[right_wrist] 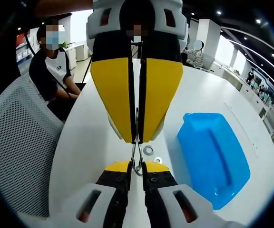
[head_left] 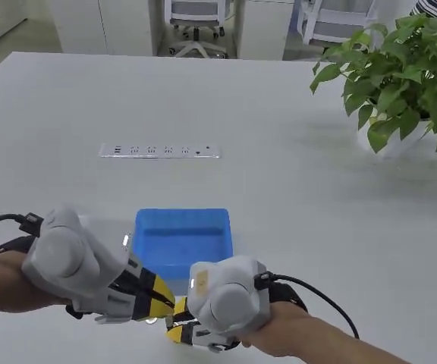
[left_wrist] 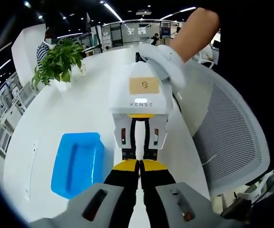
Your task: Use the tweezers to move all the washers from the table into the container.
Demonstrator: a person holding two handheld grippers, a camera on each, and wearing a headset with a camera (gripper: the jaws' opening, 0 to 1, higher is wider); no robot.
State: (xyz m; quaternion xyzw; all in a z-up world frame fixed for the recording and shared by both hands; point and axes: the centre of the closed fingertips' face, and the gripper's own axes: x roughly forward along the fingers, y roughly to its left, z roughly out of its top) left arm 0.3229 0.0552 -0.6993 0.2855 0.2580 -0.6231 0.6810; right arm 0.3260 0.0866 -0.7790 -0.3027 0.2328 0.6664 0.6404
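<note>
washers [right_wrist: 148,150], two of them, lie on the white table [right_wrist: 89,142] just beside the blue container [right_wrist: 213,156], on its near side. right gripper [right_wrist: 136,167] and left gripper [right_wrist: 137,138] meet tip to tip there, both pinched narrow on the tweezers [right_wrist: 136,159].

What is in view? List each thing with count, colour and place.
table: one, white, under everything.
container: one, blue, near middle of table.
washers: two, silver, on the table beside the container.
tweezers: one, metal, between yellow jaws.
power strip: one, white, beyond the container.
plant: one, green, table's far right.
chairs: two, grey, past the table.
left gripper: one, white and yellow, shut on the tweezers.
right gripper: one, same colours, tip to tip with it.
hands: two, holding the grippers.
</note>
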